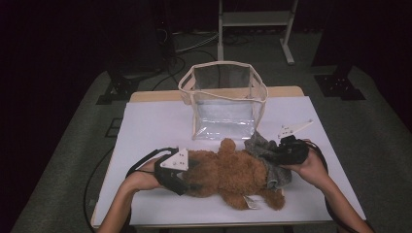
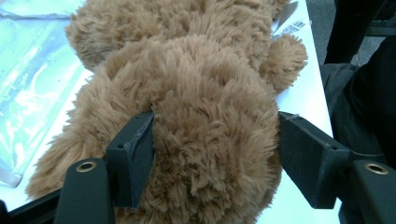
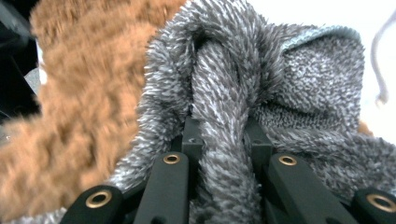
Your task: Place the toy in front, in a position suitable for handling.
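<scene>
A brown teddy bear (image 1: 228,174) lies across the near part of the white table (image 1: 155,121), its head toward the left. My left gripper (image 1: 187,182) is at the head; in the left gripper view its two black pads (image 2: 135,154) press into the fur of the teddy bear (image 2: 205,93) from both sides. A grey fuzzy cloth (image 1: 260,145) wraps the bear's lower body on the right. My right gripper (image 1: 279,153) is shut on a bunched fold of that grey cloth (image 3: 317,79), with brown fur (image 3: 70,93) beside it.
A clear plastic bag (image 1: 223,97) with cream trim stands open-topped behind the bear, at the table's middle back. A white label (image 1: 251,202) hangs from the bear near the front edge. Bare table lies to the left and right of the bag.
</scene>
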Tool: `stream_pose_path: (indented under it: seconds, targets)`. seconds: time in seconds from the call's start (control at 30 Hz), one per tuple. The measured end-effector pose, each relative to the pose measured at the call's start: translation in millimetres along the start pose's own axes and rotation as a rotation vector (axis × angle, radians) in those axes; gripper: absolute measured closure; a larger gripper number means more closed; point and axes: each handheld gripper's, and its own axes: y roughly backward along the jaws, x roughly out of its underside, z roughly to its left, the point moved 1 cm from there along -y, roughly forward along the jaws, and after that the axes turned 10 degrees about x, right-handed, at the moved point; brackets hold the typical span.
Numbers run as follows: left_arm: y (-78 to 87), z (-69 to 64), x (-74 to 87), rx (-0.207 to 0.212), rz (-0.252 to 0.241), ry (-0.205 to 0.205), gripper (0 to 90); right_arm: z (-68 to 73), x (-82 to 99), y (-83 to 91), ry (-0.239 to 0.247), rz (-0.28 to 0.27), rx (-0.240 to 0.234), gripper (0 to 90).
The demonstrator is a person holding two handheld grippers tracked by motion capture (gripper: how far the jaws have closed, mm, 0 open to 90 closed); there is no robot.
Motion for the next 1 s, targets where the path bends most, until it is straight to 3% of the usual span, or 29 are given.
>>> stream_pose_path:
  seconds: [0.1,0.2,0.33,0.43,0.57,0.67,0.77,0.83,1.0]
  targets:
    - [-3.2,1.7,-0.1,-0.009,0.002,0.002,30.7,-3.9,11.1,4.1,-0.013,0.018,0.006,74.9]
    - [-8.6,4.0,-0.2,-0.025,0.002,-0.001,31.1,-3.4,10.2,14.2,-0.013,0.003,0.010,74.9]
    - [-12.1,11.7,-3.9,-0.053,-0.004,0.015,31.1,7.7,-8.2,27.1,0.027,-0.038,-0.008,74.9]
    - [-15.0,18.3,-10.2,-0.057,-0.015,0.036,29.4,28.1,-31.9,31.9,0.085,-0.070,-0.051,74.8]
    - [-16.1,26.6,-16.9,-0.064,0.000,0.043,29.0,53.2,-53.9,18.9,0.169,-0.050,-0.082,74.8]
    - [-13.9,30.2,-17.4,-0.068,-0.001,0.051,28.4,63.5,-61.2,-1.5,0.217,0.011,-0.062,74.5]
    - [-8.3,28.4,-13.0,-0.069,-0.035,0.051,27.7,58.3,-59.9,-15.6,0.222,0.041,-0.054,74.4]
    - [0.0,27.8,-6.2,-0.076,-0.072,0.067,27.9,51.0,-58.5,-14.2,0.191,0.034,-0.051,74.6]
    - [8.1,26.7,12.0,-0.083,-0.095,0.114,32.0,30.7,-50.9,-8.4,0.149,0.032,-0.014,74.6]
